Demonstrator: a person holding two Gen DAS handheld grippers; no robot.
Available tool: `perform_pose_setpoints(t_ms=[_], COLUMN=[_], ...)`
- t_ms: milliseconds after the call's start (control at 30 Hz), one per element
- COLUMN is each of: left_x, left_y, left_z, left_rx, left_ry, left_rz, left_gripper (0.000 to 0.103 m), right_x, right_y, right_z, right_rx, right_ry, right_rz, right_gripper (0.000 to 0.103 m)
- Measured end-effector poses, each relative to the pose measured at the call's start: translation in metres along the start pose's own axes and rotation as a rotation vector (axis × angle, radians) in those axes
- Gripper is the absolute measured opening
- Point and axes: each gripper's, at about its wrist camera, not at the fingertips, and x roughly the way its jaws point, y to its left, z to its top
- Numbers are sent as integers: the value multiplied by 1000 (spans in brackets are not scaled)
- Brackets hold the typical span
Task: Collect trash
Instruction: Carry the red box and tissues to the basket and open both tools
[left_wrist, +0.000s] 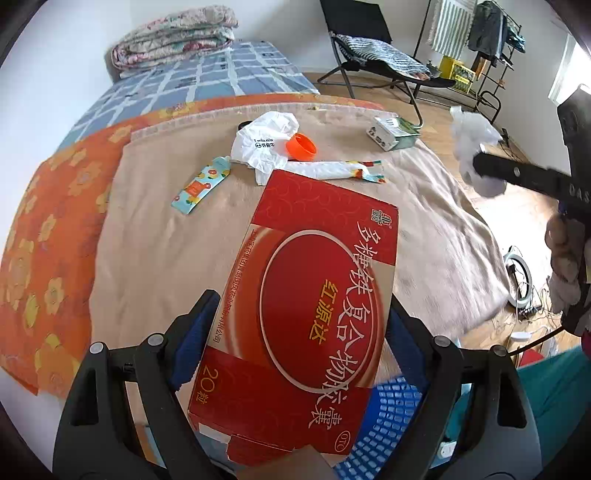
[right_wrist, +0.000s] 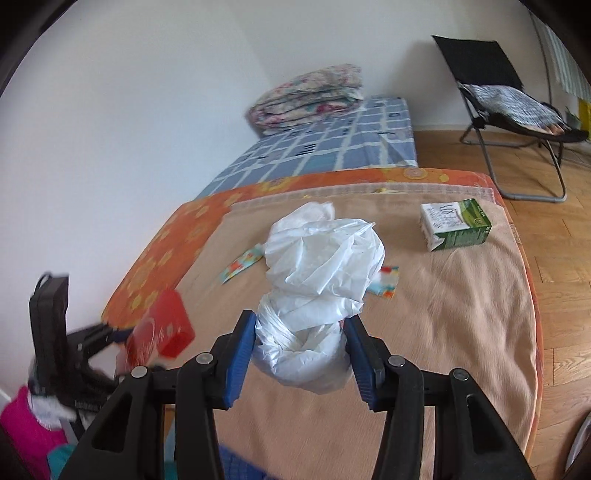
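A person stands at a bed covered with a beige blanket (left_wrist: 159, 258), a gripper in each hand. The left gripper (left_wrist: 299, 332) clamps a red box (left_wrist: 306, 314) printed with Chinese text, its blue pads (left_wrist: 192, 339) pressed to both long sides, the box lifted above the near edge of the blanket. The right gripper (right_wrist: 301, 350) squeezes a crumpled white plastic bag (right_wrist: 317, 288) between its blue pads (right_wrist: 240, 354), held up over the blanket.

The left wrist view alone shows what is left on the blanket: a second white bag (left_wrist: 266, 142) with an orange cap (left_wrist: 301, 147) lying against it, a long white wrapper (left_wrist: 332, 170) with a colourful end just behind the box, and a flowery wrapper (left_wrist: 201, 184) lying apart to the left. Below the box it also shows blue plastic mesh (left_wrist: 384, 428), perhaps a basket; I cannot tell. At its right edge the right gripper appears side-on, blurred, with its bag.

The right wrist view hides most of that litter behind the held bag, with only corners of wrappers peeking out. It gives the clearer sight of the green and white carton (right_wrist: 456, 225) on its side near the far right corner of the blanket, and shows the left gripper with the red box, blurred, at lower left.

Behind are a folded quilt (right_wrist: 306, 96) on a checked mattress (right_wrist: 325, 147) and a black folding chair (right_wrist: 509, 107) on a wood floor.
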Motion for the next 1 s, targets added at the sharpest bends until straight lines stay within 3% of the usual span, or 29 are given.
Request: perform_pose_setpoints(t_ms=[300, 600, 1000], left_x=[-37, -38, 4], left_y=[-11, -33, -54], left_z=[-46, -79, -139], left_rx=[-23, -6, 46], left_ry=[-23, -5, 159], left_rz=[-17, -37, -51], left_gripper=[88, 88, 88], right_x=[-44, -49, -31], right_y=[35, 51, 61], right_z=[-55, -104, -162], right_rx=[-82, -114, -144], right_ry=[7, 69, 213], right_rz=[64, 88, 94], right_gripper=[51, 51, 51])
